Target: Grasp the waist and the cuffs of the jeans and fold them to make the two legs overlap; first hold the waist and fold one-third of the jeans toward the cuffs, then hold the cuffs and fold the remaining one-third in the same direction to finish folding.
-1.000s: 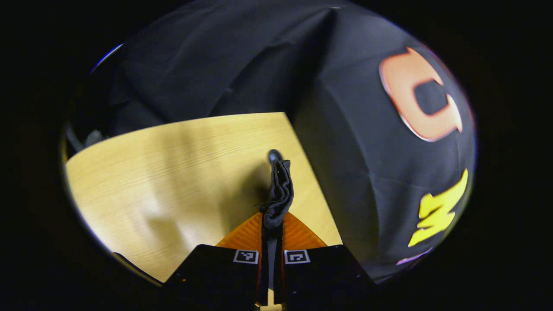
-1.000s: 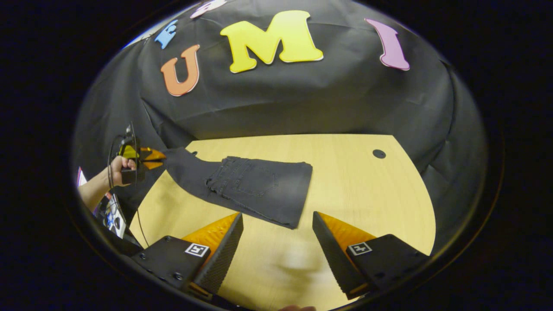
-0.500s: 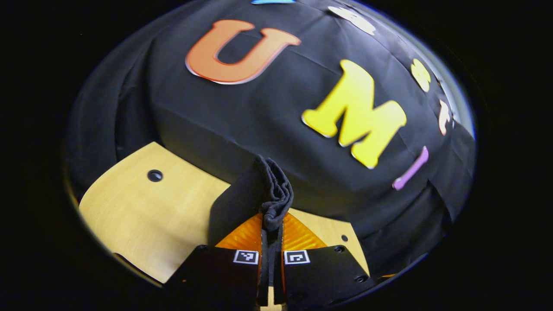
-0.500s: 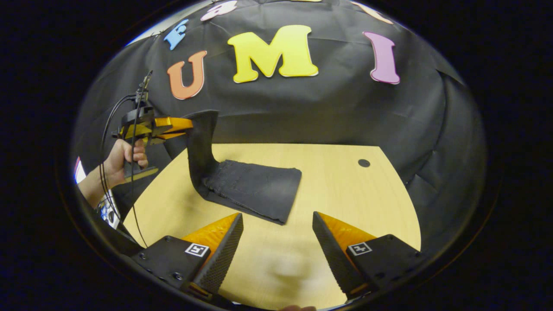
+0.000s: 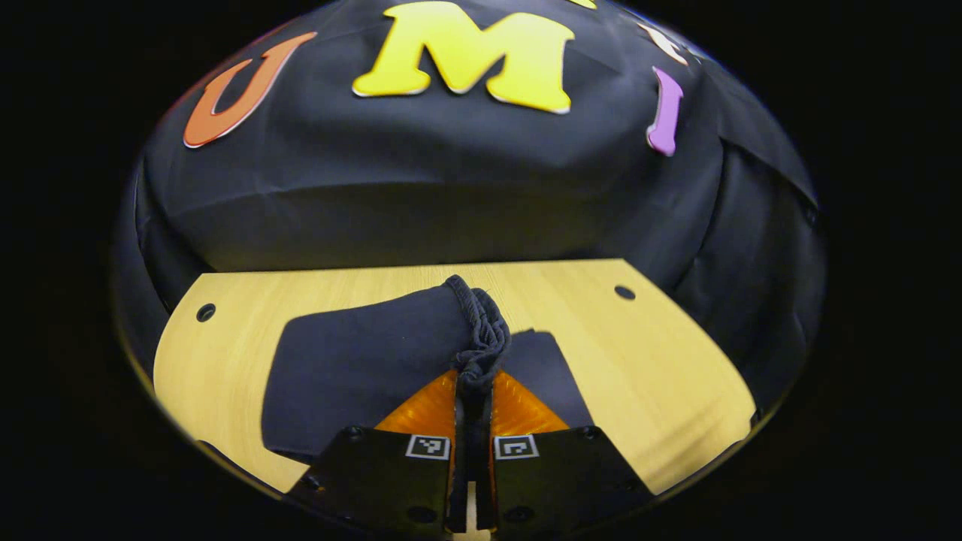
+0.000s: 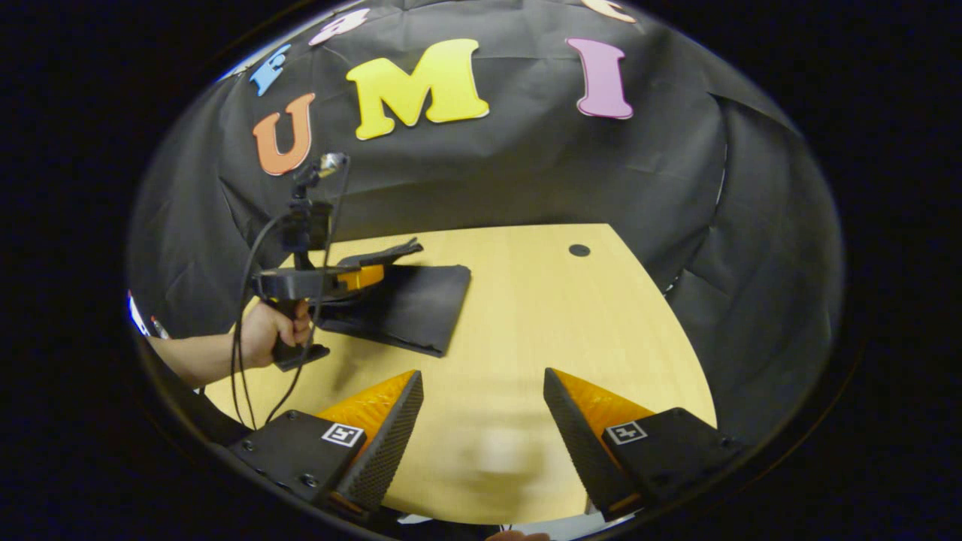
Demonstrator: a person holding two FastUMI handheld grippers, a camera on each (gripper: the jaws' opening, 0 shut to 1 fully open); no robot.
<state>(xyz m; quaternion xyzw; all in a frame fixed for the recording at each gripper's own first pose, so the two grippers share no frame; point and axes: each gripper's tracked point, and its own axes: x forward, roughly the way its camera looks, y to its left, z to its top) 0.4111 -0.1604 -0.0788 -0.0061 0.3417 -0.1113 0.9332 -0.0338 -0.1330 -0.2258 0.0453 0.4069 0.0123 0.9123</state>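
Black jeans point(image 6: 398, 304) lie folded near the table's point(image 6: 526, 315) back-left corner; our left gripper point(image 5: 473, 376) is clamped on the bunched cuffs point(image 5: 481, 330) over them. Our right gripper point(image 6: 481, 421) hangs spread apart, well clear, above bare wood.

- Right gripper point(image 6: 481, 421): two orange wedge fingers point(image 6: 376, 409), inner faces black and finely ribbed; black mounts behind, each with a small square black-and-white marker; screw heads on the left mount.
- Left gripper point(image 5: 473, 391): orange ribbed fingers, black mounts, same markers.
- Left gripper's handle: black, possibly a pistol grip; black cables point(image 6: 244, 330) loop behind it.
- Hand point(image 6: 267, 334), forearm bare.
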